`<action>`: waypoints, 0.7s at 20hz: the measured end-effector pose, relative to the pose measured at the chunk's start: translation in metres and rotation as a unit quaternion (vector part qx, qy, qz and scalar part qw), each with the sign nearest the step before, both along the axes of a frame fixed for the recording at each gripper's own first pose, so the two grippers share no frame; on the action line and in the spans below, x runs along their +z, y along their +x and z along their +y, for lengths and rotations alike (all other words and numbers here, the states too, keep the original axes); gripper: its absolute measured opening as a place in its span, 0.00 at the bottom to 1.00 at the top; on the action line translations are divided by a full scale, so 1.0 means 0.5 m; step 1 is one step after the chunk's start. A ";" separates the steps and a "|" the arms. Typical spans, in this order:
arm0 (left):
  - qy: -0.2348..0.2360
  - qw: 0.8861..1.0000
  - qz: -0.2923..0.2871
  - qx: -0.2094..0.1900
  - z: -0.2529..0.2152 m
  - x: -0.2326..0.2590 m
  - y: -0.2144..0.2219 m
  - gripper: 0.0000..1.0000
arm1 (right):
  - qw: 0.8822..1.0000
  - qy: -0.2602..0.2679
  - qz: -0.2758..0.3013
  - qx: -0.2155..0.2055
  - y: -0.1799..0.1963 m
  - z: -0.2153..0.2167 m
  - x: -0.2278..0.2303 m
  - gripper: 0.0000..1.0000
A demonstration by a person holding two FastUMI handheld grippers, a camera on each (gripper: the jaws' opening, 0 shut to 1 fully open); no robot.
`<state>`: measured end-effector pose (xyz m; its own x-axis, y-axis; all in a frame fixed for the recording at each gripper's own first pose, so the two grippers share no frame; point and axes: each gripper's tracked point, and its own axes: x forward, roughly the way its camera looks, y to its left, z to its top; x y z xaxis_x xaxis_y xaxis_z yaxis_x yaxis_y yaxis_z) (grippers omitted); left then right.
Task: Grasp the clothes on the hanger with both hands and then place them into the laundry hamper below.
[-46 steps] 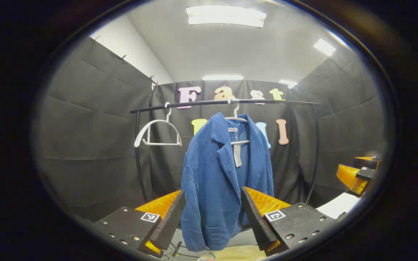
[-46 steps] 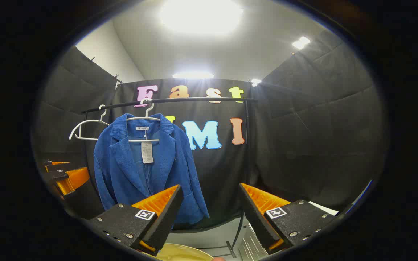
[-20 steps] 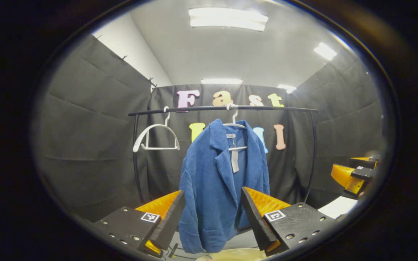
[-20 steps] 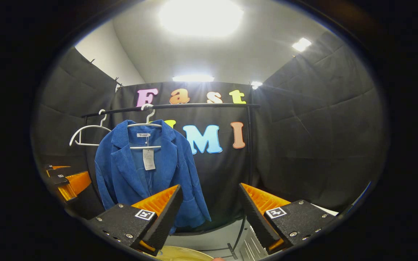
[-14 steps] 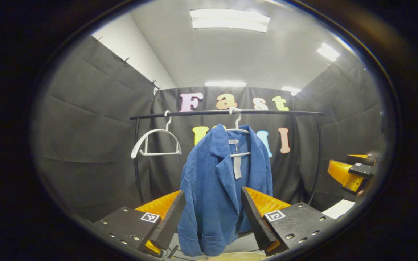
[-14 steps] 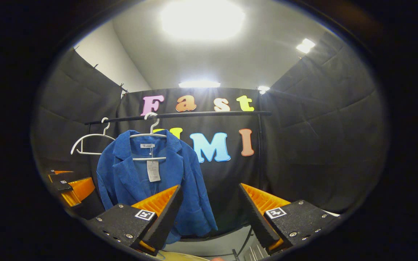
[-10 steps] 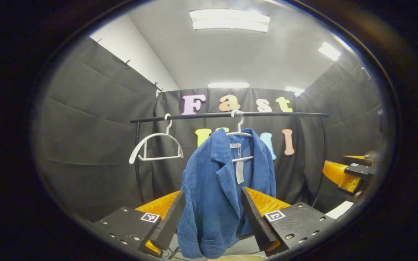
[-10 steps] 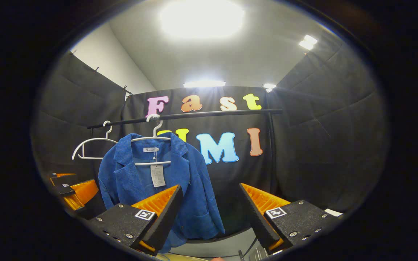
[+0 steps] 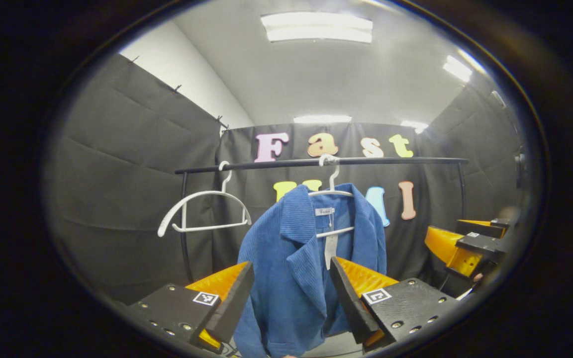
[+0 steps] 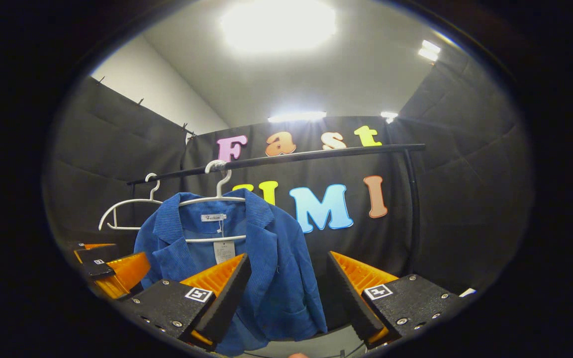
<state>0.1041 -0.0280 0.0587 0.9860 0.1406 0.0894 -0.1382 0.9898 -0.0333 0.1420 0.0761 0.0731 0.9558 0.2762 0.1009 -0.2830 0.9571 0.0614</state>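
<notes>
Hanging at frame centre, the blue jacket (image 9: 301, 268) sits untouched on its white hanger (image 9: 334, 191). Left gripper (image 9: 291, 293) and right gripper (image 10: 286, 293) are both spread wide, empty. Pulling one-sided could snag the collar and drag the hanger off the rail (image 9: 391, 160).

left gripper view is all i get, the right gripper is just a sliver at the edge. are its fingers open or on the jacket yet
Observer: Open. In the right gripper view the right gripper has nothing between its fingers.
Operator: is it lined up on the jacket
Observer: Only partly. The blue jacket sits left of centre there: one edge of it crosses the gap, and the rest lies behind the finger on that view's left.
Operator: can you see the bottom of it
Observer: Yes, the hem shows there, hanging loose, with the jacket on its white hanger.
</notes>
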 end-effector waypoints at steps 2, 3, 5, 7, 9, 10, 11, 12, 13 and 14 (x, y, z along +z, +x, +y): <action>-0.004 1.000 0.001 0.006 -0.008 -0.005 0.020 0.92 | 1.000 0.007 0.002 0.013 0.024 0.013 0.000 0.95; -0.005 1.000 0.002 0.011 -0.009 -0.006 0.029 0.89 | 1.000 0.011 0.006 0.020 0.037 0.019 -0.003 0.94; -0.002 1.000 0.006 0.020 -0.007 -0.013 0.054 0.94 | 0.999 0.022 0.013 0.036 0.060 0.035 -0.007 0.94; 0.004 1.000 0.007 0.030 -0.007 -0.009 0.076 0.88 | 0.998 0.031 0.021 0.053 0.083 0.054 -0.011 0.94; 0.007 0.999 0.002 0.039 -0.008 -0.005 0.098 0.88 | 0.997 0.037 0.028 0.068 0.105 0.070 -0.019 0.94; 0.006 0.999 0.000 0.041 -0.012 -0.005 0.109 0.91 | 0.996 0.041 0.032 0.077 0.110 0.078 -0.022 0.94; 0.006 0.999 -0.002 0.043 -0.015 -0.005 0.119 0.88 | 0.995 0.045 0.035 0.085 0.111 0.083 -0.025 0.94; 0.007 0.999 -0.001 0.047 -0.017 -0.007 0.129 0.88 | 0.994 0.050 0.038 0.094 0.118 0.092 -0.027 0.94; 0.009 0.999 -0.001 0.051 -0.019 -0.009 0.138 0.88 | 0.992 0.053 0.041 0.103 0.131 0.105 -0.031 0.94; 0.011 0.998 -0.001 0.057 -0.020 -0.012 0.145 0.88 | 0.992 0.055 0.042 0.109 0.143 0.112 -0.032 0.94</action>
